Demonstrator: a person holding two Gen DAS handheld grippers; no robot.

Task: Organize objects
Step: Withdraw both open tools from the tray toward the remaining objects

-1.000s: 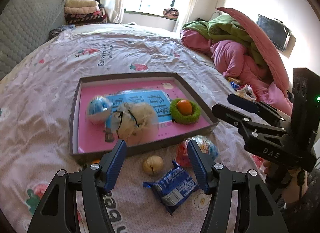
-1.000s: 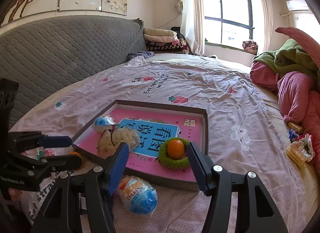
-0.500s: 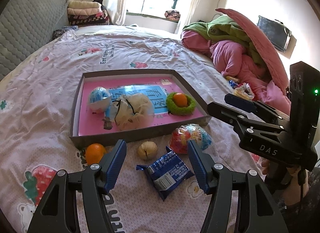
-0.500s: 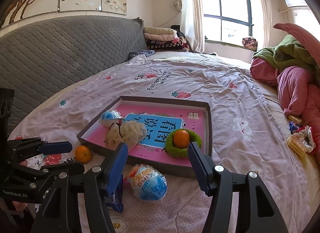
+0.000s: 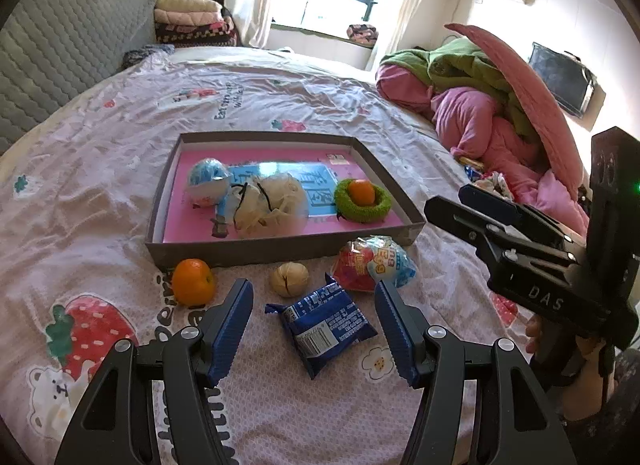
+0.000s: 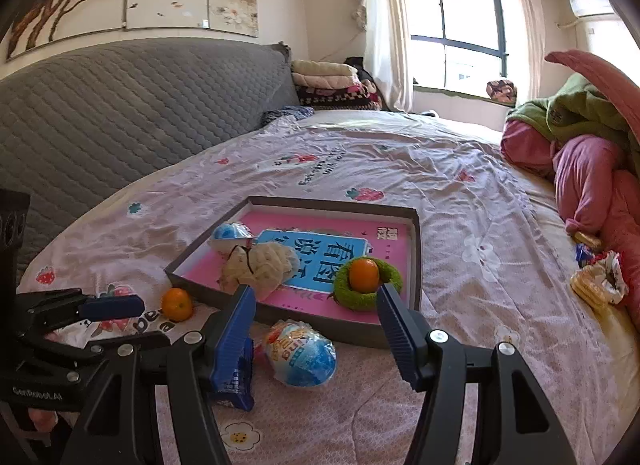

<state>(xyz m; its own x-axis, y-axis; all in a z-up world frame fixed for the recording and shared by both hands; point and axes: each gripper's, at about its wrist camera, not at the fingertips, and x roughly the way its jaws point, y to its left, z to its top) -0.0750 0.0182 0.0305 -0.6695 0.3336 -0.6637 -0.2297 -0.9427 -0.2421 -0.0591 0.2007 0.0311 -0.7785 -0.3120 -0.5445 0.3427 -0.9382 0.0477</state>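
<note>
While both grippers hang above the flowered pink bedsheet (image 5: 100, 169), neither holds anything: the left gripper (image 5: 314, 307) has its blue-padded jaws apart over the crumpled blue foil snack packet (image 5: 326, 321), and the right gripper (image 6: 316, 311) has its jaws apart above the foil-wrapped blue and red toy egg (image 6: 302, 353). The shallow grey cardboard tray with a pink floor (image 5: 256, 253) lies farther off, holding a blue and white ball (image 5: 208, 181) at far left, a cream mesh bundle (image 5: 268, 205) in the middle and a green fuzzy ring (image 5: 362, 205) at right with a small orange fruit (image 5: 361, 191) inside it. Just near the tray's near wall lie a loose orange tangerine (image 5: 193, 282) on the left and a tan walnut (image 5: 291, 279) beside the packet.
</note>
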